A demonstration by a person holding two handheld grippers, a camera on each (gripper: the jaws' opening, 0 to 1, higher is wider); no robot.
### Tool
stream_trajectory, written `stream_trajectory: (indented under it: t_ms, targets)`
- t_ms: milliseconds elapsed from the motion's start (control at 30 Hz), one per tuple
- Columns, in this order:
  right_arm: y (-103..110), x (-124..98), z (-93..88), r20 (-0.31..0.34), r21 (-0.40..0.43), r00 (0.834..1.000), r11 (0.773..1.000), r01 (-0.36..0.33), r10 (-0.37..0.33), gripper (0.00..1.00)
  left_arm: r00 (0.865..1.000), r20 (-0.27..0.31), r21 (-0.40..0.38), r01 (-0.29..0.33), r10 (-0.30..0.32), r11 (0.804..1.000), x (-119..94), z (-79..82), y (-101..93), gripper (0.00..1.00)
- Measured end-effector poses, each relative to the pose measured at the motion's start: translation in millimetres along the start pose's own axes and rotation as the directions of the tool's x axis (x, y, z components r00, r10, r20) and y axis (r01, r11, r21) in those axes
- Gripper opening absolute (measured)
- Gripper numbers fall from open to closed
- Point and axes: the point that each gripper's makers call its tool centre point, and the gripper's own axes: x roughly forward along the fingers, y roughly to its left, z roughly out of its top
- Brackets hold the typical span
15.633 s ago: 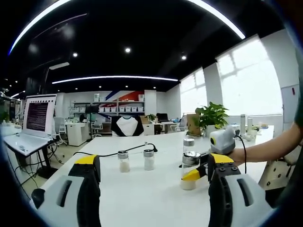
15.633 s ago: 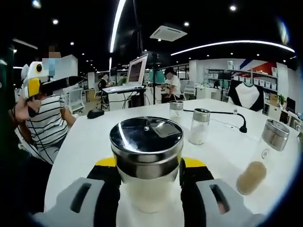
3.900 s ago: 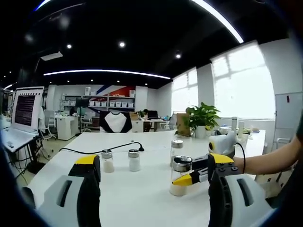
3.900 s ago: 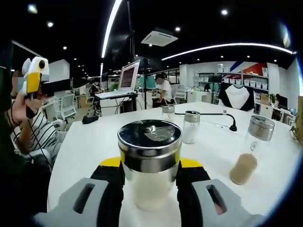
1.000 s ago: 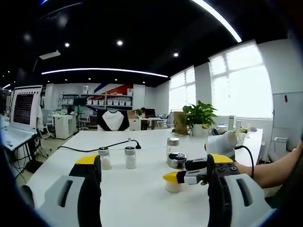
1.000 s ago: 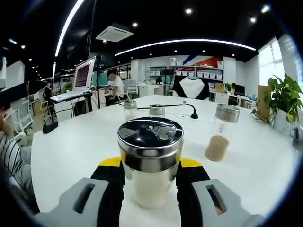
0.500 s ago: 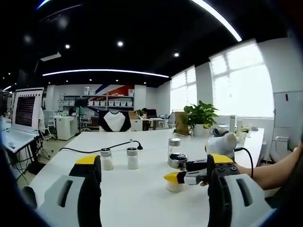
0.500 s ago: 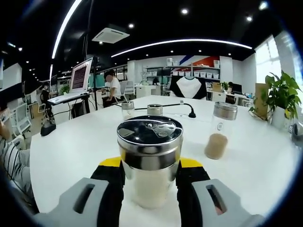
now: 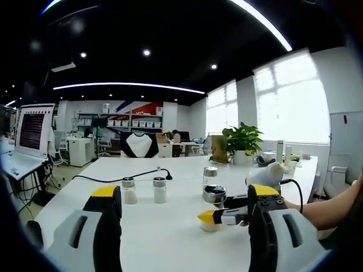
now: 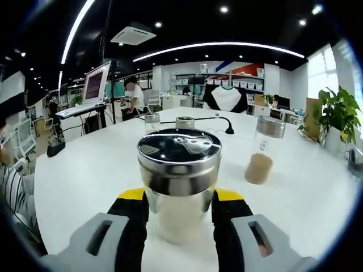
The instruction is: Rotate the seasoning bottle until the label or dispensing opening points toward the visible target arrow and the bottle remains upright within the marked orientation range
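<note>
Seasoning bottle (image 10: pixel 179 181) stands upright on the white desk (image 10: pixel 85 175), clamped between the right gripper's (image 10: pixel 179 212) jaws. Left gripper (image 9: pixel 178 198) hangs with jaws apart over the desk. A taller bottle (image 10: pixel 263 150) and two small shakers (image 10: pixel 168 126) stand beyond.

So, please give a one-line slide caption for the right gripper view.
Right claw shut on a steel-capped seasoning bottle, standing upright on the white table.

Four seasoning bottles: one clamped (image 10: pixel 179 181), one with brown powder (image 10: pixel 262 151) at 2 o'clock, two small shakers (image 10: pixel 152 123) (image 10: pixel 185 122) at 12 o'clock. Two hand-held grippers (image 9: pixel 180 199) (image 10: pixel 179 199). One potted plant (image 9: pixel 243 141), one laptop (image 9: pixel 25 143).
</note>
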Motion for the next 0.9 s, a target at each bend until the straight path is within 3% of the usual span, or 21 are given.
stream_trajectory:
  t_ms: [67, 167, 400, 667, 800, 833, 900]
  targets:
    - [-1, -1, 4.3, 0.052, 0.036, 0.998, 0.999, -0.026, 0.024, 0.66, 1.000, 0.003, -0.002, -0.005, 0.005, 1.000, 1, 0.4, 0.8, 0.97]
    - [8, -8, 3.5, 0.062, 0.018, 0.995, 0.996, -0.084, 0.082, 0.66, 1.000, 0.005, 0.000, -0.006, 0.006, 1.000, 0, 1.2, 1.5, 0.97]
    - [16, -16, 10.8, 0.112, -0.026, 0.984, 0.991, -0.135, 0.137, 0.69, 1.000, -0.004, 0.000, 0.007, -0.007, 1.000, 2, -2.2, -2.7, 0.97]
    - [10, -16, 15.2, 0.101, -0.017, 0.983, 0.989, -0.150, 0.151, 0.72, 1.000, 0.000, -0.013, 0.017, -0.017, 1.000, 8, -3.0, -8.4, 0.97]
    - [11, -19, 17.6, 0.096, -0.047, 0.967, 0.971, -0.235, 0.238, 0.72, 1.000, -0.005, -0.012, 0.025, -0.025, 1.000, 8, -4.7, -10.6, 0.97]
    - [17, -20, 13.0, 0.061, -0.035, 0.951, 0.953, -0.300, 0.302, 0.72, 1.000, -0.006, -0.012, 0.025, -0.026, 1.000, 8, -5.1, -10.8, 0.97]
    - [13, -20, 15.1, 0.068, -0.026, 0.951, 0.953, -0.301, 0.302, 0.71, 1.000, -0.007, -0.009, 0.026, -0.026, 1.000, 8, -5.4, -11.0, 0.97]
